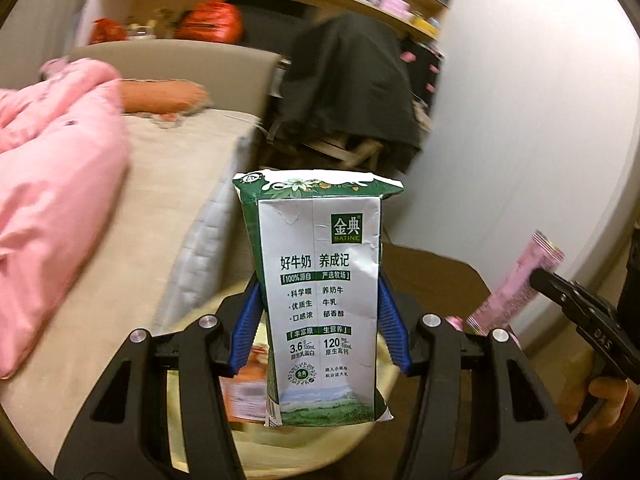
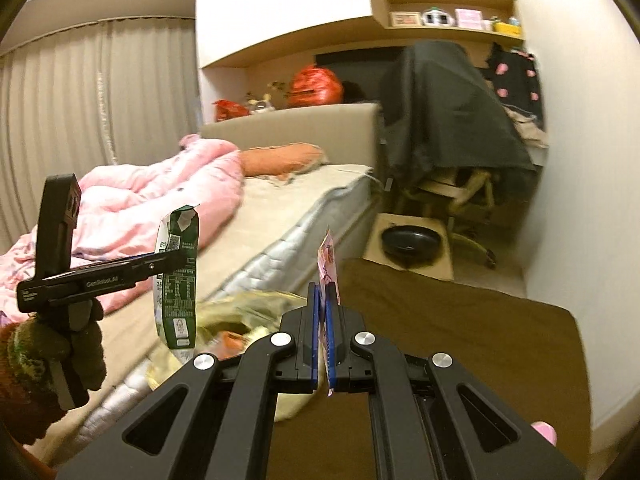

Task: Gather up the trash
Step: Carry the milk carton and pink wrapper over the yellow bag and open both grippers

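While both hands hover beside the bed (image 2: 280,200), left gripper (image 1: 318,312) clamps a green milk carton (image 1: 320,280), right gripper (image 2: 323,300) pinches a pink wrapper (image 2: 329,260), yellow bag (image 1: 192,420) below.

Both grippers raised, each clamped

The left gripper (image 1: 320,300) grips with its blue pads (image 1: 390,328) apart; the right gripper (image 2: 325,300) is pressed nearly together; a gloved hand (image 2: 60,344) holds the left handle.
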`<state>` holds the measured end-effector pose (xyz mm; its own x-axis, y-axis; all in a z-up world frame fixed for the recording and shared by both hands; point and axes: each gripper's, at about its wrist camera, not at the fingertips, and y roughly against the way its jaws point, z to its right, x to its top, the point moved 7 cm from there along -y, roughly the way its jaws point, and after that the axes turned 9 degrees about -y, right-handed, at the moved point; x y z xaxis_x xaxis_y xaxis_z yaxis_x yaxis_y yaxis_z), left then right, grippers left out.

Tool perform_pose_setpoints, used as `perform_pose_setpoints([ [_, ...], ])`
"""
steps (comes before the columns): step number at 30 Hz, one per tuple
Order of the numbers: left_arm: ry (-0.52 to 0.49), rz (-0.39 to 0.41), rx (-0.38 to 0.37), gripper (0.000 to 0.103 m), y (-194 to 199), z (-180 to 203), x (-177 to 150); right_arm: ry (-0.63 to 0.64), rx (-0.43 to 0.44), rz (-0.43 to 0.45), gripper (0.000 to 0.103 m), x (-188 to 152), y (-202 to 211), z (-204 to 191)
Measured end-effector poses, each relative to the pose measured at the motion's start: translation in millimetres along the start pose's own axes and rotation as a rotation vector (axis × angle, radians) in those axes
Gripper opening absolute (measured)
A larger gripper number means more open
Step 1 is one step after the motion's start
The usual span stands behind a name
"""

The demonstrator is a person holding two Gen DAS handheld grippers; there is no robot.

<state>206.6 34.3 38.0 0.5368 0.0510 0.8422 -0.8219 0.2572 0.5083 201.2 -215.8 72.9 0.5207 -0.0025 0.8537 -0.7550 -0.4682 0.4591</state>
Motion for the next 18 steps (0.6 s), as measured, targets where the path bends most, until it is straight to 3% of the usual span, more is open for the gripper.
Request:
perform_pose_setpoints([
  [7, 0.073, 0.0, 0.004, 0.051, -2, -56, -16, -0.006, 0.109, -0.086, 0.004, -9, -62, -49],
  [12, 0.108, -0.052, -0.053, 0.051, -40, -65, -42, -0.003, 0.123, -0.182, 0.004, -33, -111, -63],
  [18, 0.058, -0.219, -0.073, 0.051, -101, -64, -90, -0.052, 0.099, -0.324, 0.004, -80, -164, -49],
])
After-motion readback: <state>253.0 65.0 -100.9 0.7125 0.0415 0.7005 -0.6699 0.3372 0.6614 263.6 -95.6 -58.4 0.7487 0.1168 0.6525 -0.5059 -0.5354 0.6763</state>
